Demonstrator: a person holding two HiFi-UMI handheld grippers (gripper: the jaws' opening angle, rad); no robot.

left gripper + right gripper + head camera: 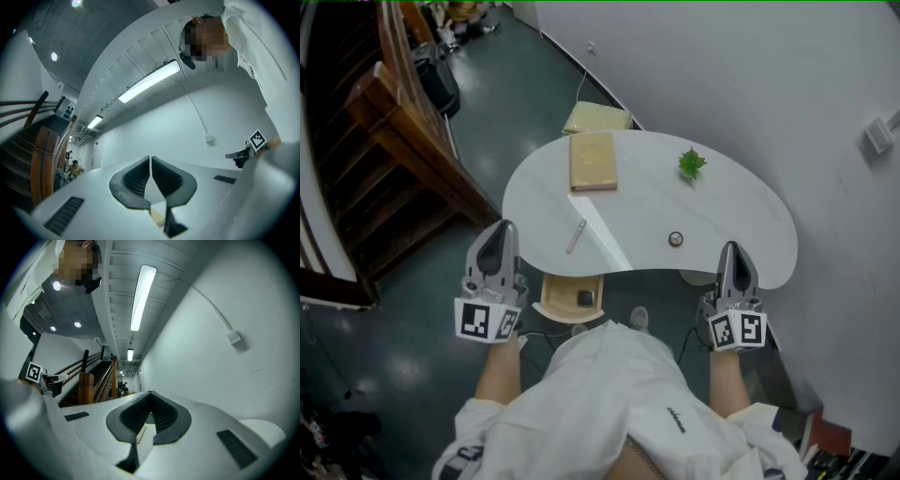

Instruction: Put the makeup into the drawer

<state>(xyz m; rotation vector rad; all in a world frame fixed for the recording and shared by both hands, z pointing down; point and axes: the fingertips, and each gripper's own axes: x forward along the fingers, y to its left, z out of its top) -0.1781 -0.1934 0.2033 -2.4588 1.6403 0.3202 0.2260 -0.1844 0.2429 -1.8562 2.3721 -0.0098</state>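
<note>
Now both tongs are held in front of the near edge of the tabletop [741,202], and neither touches it. The left tongs [500,228] are closed, with jaws pressed together and nothing between them; their own view [150,159] shows this plainly. The right tongs [731,248] are also closed and empty, with jaw tips meeting [150,393].

A thin makeup stick [576,236] lies on the tabletop near the near edge, to the right of the left tongs and apart from them. A small round pot [675,239] lies nearer to the right tongs, also close to the near edge. Under the near edge, between the two tongs and closer to the left one, a wooden drawer [553,302] stands open with a small dark thing [585,298] inside.

The tabletop is white and has a rounded bean shape. At its far edge lies a flat tan book [592,161], and a small green plant [691,163] stands towards the far right. Beyond the far edge there is a yellowish cushion [596,117]. The floor [502,122] is dark grey-green, a wooden staircase [398,122] rises on the left, and a white wall [769,84] closes the right side.
</note>
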